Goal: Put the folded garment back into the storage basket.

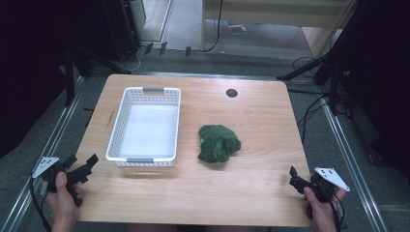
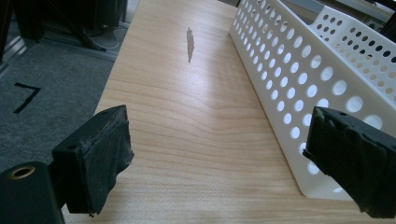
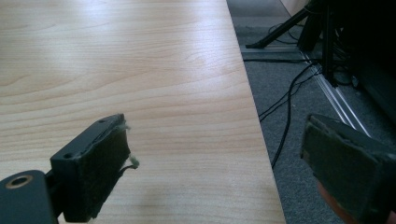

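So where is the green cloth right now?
In the high view, the green cloth lies crumpled near the table's middle, just right of the white basket, apart from it.

Left tool (image 1: 86,166) jaws apart, right tool (image 1: 296,178) jaws apart

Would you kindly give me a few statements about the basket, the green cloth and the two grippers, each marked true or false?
1. The white basket has nothing in it. True.
2. The green cloth lies inside the basket. False: it lies crumpled on the table, to the basket's right.
3. The left gripper is open. True.
4. The right gripper is shut on the cloth. False: its jaws stand apart and hold nothing, near the table's right edge.
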A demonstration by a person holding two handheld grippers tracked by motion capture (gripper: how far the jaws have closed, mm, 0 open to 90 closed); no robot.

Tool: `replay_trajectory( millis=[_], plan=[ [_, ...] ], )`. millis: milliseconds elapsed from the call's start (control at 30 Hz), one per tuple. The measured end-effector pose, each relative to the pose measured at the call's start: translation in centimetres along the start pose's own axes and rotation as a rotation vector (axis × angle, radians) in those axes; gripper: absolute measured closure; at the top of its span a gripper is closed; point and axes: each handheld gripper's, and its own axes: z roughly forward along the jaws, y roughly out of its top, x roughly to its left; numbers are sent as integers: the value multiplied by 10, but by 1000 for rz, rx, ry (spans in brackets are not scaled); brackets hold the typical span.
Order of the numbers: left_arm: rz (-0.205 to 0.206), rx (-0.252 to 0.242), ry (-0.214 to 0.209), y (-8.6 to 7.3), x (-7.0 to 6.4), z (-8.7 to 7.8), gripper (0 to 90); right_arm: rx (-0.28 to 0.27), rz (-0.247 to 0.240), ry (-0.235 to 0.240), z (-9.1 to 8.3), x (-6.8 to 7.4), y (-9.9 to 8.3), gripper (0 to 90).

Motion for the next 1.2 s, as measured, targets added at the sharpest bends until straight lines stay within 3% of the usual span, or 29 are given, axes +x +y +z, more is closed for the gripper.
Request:
replay_trajectory(
  millis=[333, 400, 767, 900, 1200],
  plan=[
    [7, -3, 20, 0, 0, 0, 70, -2, 0, 4, 0, 0, 0, 82],
    [-6, -7, 17, 1, 1, -1, 71, -4, -4, 5, 0, 0, 0, 82],
    [4, -60, 25, 26, -3, -19, 70, -7, -2, 11, -1, -1, 0, 82],
    [41, -74, 53, 35, -13, -27, 71, -7, -8, 10, -1, 0, 0, 82],
    [71, -80, -6, 50, -43, -32, 70, -5, -8, 9, 0, 0, 0, 82]
  ],
)
